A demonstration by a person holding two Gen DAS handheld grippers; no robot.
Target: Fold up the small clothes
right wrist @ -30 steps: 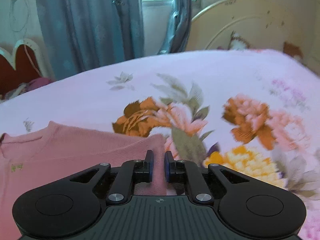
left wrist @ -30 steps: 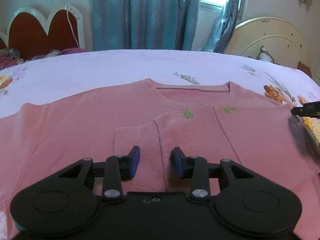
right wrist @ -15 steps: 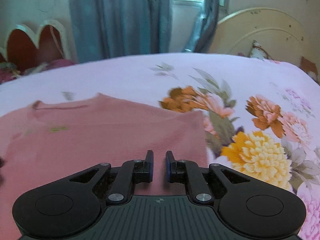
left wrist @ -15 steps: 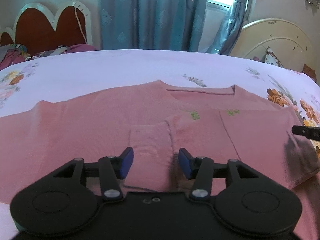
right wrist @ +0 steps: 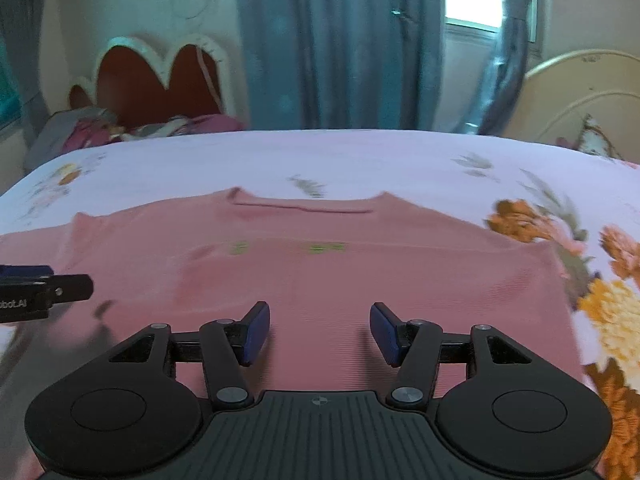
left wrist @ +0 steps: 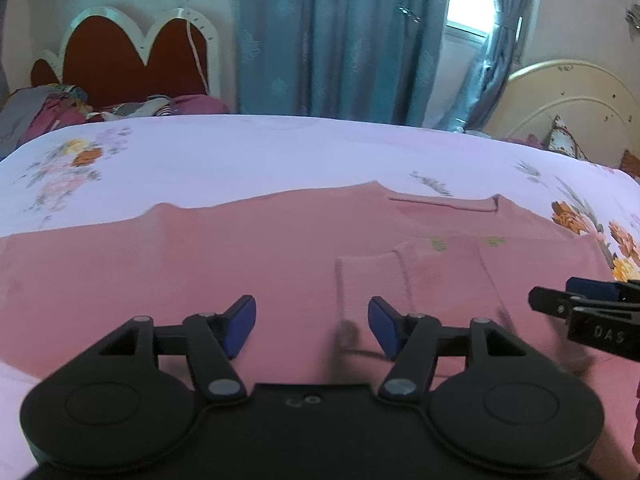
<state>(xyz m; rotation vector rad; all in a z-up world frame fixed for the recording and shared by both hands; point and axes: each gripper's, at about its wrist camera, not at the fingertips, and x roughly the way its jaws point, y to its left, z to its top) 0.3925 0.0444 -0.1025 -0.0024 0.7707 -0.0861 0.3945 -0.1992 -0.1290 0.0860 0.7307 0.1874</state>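
Floral bedsheet (left wrist: 280,152) carries the pink knit sweater (left wrist: 200,260), right side already folded inward. Left gripper (left wrist: 311,326) and right gripper (right wrist: 319,330) gape wide, empty. Soft, light, floppy; pinch its left sleeve edge.

Daylight enters via the window (left wrist: 466,20) at approx 1 o'clock in both views; pane blown out to white, glare bleeding into the curtains (left wrist: 340,36). Room otherwise dim, cool blue-ish cast. Soft shadows lie on the pink sweater (right wrist: 320,280) beneath the left gripper (left wrist: 312,322) and right gripper (right wrist: 320,332). Motion blur smears the floral sheet (right wrist: 560,224) at 3 o'clock, right wrist view esp. Strong fisheye bend; corners vignette to black at 11 and 1 o'clock.
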